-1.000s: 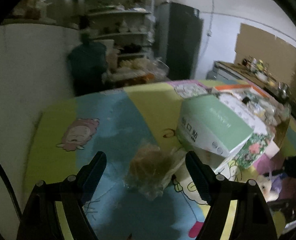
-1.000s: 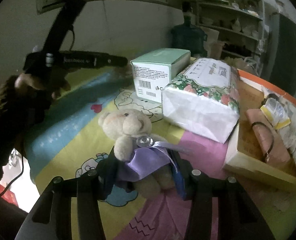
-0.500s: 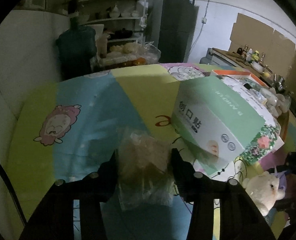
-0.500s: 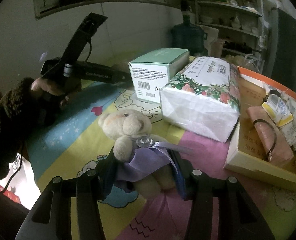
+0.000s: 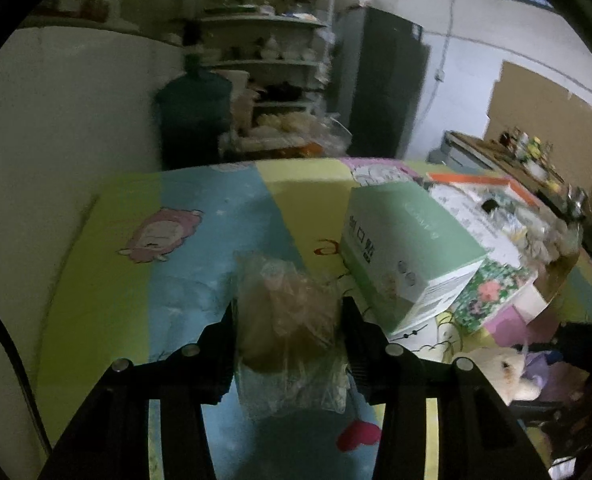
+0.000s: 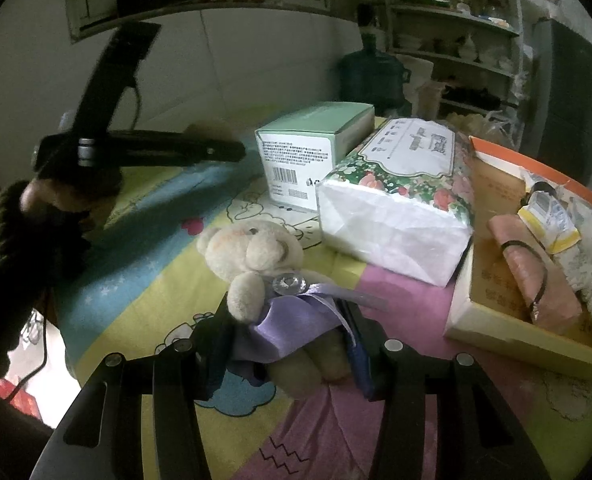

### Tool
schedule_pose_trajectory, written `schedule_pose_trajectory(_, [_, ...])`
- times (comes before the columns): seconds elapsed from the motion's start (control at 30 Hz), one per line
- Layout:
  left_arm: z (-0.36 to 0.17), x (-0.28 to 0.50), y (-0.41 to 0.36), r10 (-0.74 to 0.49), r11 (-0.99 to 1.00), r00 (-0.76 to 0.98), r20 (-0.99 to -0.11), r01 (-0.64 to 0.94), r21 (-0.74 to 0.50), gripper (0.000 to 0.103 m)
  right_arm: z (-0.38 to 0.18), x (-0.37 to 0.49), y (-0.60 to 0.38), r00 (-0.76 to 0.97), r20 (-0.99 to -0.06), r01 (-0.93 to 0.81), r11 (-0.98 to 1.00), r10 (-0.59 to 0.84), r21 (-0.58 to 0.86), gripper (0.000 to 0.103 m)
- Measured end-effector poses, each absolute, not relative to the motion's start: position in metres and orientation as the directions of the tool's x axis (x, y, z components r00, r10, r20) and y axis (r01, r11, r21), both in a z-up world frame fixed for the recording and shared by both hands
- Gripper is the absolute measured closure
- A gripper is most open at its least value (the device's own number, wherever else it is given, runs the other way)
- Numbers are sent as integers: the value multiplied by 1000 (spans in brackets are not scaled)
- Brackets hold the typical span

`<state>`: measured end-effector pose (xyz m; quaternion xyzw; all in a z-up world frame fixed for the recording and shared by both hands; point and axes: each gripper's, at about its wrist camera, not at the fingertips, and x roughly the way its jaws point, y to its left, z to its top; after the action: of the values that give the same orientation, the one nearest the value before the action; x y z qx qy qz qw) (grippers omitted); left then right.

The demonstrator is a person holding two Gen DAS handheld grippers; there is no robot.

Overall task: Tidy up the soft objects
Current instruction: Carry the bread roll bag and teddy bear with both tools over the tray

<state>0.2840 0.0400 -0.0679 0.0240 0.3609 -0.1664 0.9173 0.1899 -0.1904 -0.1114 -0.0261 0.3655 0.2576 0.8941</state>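
Observation:
My left gripper [image 5: 288,320] is shut on a clear plastic bag with a tan soft thing inside [image 5: 288,320] and holds it above the cartoon-print tablecloth. My right gripper [image 6: 288,320] is shut on a beige teddy bear in a purple dress [image 6: 264,272], low over the table. The bear also shows at the right edge of the left wrist view [image 5: 504,372]. The left gripper with its bag shows in the right wrist view [image 6: 216,148], left of the green box.
A green box [image 5: 408,236] and a floral tissue pack [image 6: 400,192] stand mid-table. An orange-rimmed cardboard tray [image 6: 508,340] at the right holds a pink roll, a small packet and fabric. A water jug [image 5: 194,116] and shelves stand behind the table. A wall runs along the left.
My left gripper closed on the bagged soft thing and lifted it off the tablecloth. My right gripper stayed shut on the bear with hardly any movement.

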Motion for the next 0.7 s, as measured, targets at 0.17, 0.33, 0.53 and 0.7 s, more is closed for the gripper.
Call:
schedule_pose_trajectory(0.17, [-50, 263, 42, -231, 967, 735, -637, 248, -65, 56, -101, 181, -188, 619, -645, -480, 866, 448, 140, 52])
schedule_pose_trajectory(0.33, [-34, 241, 36, -169, 983, 779, -604, 181, -41, 56, -86, 171, -190, 651, -616, -471, 872, 445, 132, 52])
schedule_pose_trajectory(0.53, [-23, 221, 22, -133, 990, 812, -569, 140, -32, 56, -69, 160, -200, 696, -583, -434, 892, 420, 124, 52])
schedule_pose_trajectory(0.7, [-15, 208, 7, -163, 987, 828, -537, 138, -86, 56, -57, 153, -211, 739, -555, -392, 914, 382, 107, 52])
